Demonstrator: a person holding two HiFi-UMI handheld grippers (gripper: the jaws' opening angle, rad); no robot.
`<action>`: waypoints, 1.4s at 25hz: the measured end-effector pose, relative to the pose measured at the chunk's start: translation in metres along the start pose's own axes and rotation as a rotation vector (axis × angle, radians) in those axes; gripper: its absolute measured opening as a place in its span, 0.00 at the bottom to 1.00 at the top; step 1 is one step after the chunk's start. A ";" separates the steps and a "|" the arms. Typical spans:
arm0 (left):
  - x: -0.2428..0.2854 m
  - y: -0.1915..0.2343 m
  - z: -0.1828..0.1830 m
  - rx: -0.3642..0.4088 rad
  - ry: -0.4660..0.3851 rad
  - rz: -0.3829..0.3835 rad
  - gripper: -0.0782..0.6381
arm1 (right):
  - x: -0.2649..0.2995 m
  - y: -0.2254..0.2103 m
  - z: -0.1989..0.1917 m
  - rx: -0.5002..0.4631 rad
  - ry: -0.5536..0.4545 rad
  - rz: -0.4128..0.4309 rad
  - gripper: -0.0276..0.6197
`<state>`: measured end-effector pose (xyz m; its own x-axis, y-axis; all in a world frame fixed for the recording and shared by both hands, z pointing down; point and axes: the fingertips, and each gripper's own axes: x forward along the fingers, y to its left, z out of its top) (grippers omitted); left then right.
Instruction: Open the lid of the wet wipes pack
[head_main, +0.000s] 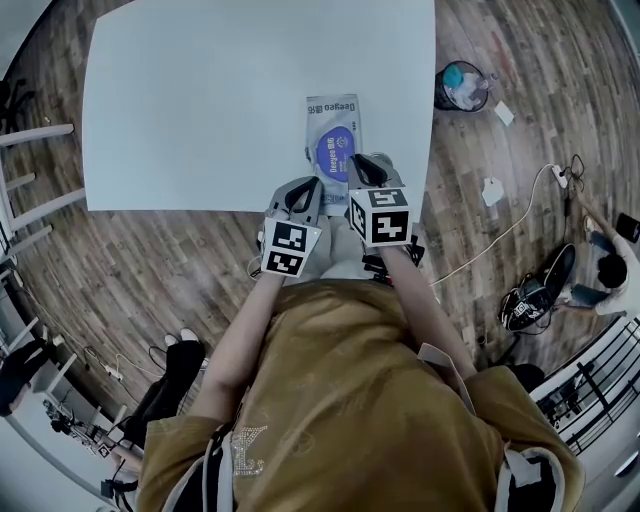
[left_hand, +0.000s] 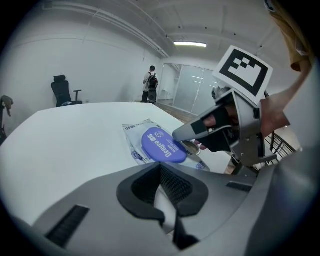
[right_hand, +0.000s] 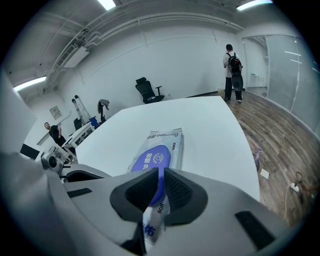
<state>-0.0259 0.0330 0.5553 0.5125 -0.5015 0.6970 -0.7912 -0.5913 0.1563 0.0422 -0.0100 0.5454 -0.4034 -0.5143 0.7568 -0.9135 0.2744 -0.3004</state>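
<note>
Right gripper (right_hand: 159, 177) pinches the pack's (right_hand: 173, 137) blue lid (right_hand: 151, 159); left gripper (left_hand: 161, 172), closed and empty, at 7 o'clock; bin (head_main: 462, 86) at 2 o'clock.

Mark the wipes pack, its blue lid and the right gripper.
wipes pack (head_main: 332, 108): head view, printed far end.
blue lid (right_hand: 151, 159): right gripper view, middle of its top.
right gripper (right_hand: 161, 176): right gripper view, between jaws clamping the lid.

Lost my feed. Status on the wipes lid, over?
Right gripper shut on blue lid edge. Left gripper shut on wet wipes pack. Lid not yet open. Nothing blocking.
</note>
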 end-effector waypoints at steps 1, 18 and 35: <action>0.001 0.000 -0.002 -0.004 0.013 -0.009 0.11 | 0.001 0.001 -0.001 0.001 0.007 0.000 0.07; 0.008 0.003 -0.015 0.036 0.075 -0.053 0.11 | 0.016 0.001 0.000 0.166 0.090 0.010 0.12; 0.012 0.002 -0.017 0.020 0.128 -0.100 0.11 | 0.014 -0.008 0.003 0.242 0.126 0.042 0.10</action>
<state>-0.0270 0.0365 0.5756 0.5406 -0.3556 0.7625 -0.7309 -0.6474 0.2163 0.0432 -0.0217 0.5569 -0.4454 -0.3973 0.8024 -0.8883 0.0838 -0.4516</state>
